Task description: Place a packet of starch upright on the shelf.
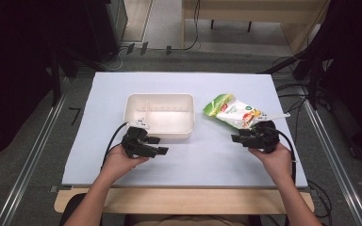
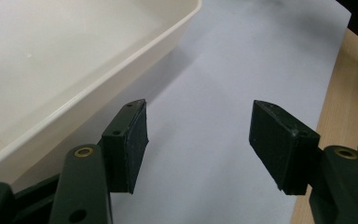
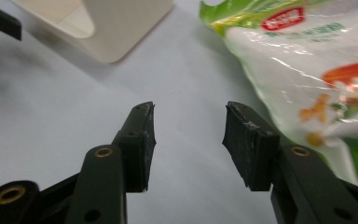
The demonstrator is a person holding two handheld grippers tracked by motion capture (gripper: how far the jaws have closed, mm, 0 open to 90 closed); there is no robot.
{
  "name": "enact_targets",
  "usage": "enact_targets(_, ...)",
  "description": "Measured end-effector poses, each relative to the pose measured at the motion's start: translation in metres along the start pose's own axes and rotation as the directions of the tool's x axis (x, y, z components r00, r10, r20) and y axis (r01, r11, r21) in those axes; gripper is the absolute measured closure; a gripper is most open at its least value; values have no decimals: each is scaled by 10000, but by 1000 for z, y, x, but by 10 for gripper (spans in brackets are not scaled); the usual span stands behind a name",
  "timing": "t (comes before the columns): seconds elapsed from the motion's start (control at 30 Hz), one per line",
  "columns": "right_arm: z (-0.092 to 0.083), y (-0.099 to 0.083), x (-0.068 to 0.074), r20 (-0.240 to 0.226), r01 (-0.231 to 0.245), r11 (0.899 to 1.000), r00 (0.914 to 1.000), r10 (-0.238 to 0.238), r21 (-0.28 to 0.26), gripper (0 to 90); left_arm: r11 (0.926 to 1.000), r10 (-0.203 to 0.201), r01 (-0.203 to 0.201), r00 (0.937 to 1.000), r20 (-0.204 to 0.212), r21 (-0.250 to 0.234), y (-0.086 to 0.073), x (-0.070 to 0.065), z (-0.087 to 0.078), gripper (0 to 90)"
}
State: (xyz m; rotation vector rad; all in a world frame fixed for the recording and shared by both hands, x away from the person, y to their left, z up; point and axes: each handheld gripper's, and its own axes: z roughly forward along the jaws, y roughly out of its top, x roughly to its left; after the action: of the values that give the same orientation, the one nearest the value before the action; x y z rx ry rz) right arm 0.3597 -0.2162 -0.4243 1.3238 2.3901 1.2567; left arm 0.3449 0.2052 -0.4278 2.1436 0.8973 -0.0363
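Reaching for snack bag (image 3: pixel 303 70): right gripper (image 3: pixel 189 140) jaws apart, empty; left gripper (image 2: pixel 198 140) apart beside tray (image 2: pixel 121 70). Next: close on bag's edge.

Grey carpet floor (image 1: pixel 37 155), metal rails (image 1: pixel 28 165) beside table, wooden bench (image 1: pixel 245 12) behind, dark surroundings

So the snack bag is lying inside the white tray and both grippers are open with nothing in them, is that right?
Not quite. The snack bag lies on the table to the right of the white tray, not inside it, as the high view shows. The rest holds: the left gripper and the right gripper are open with nothing between their jaws.
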Motion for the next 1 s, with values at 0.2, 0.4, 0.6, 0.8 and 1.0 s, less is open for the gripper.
enact_targets(0.2, -13, 2, -24, 664, -607, 9978, 9958, 624, -265, 664, 10000, 44, -44, 10000, -5, 21, 0, 0, 1, 380)
enact_targets(0.4, -16, 1, -40, 1146, -711, 9973, 9907, 730, -202, 801, 10000, 39, -39, 10000, -11, 30, 0, -1, 1, 380)
enact_targets(0.6, -16, -3, -59, 1697, -1167, 9931, 9789, 1136, 81, 900, 9998, 174, -174, 9998, -1, -58, 0, -2, 1, 396)
enact_targets(0.8, -5, -9, -80, 2093, -1684, 9845, 9655, 1549, 483, 900, 9999, 156, -156, 9999, -8, -27, 0, -2, 2, 397)
enact_targets(1.0, 14, -10, -86, 2061, -1739, 9800, 9668, 1513, 963, 900, 9999, 164, -164, 9999, -31, -34, 0, -2, 2, 397)
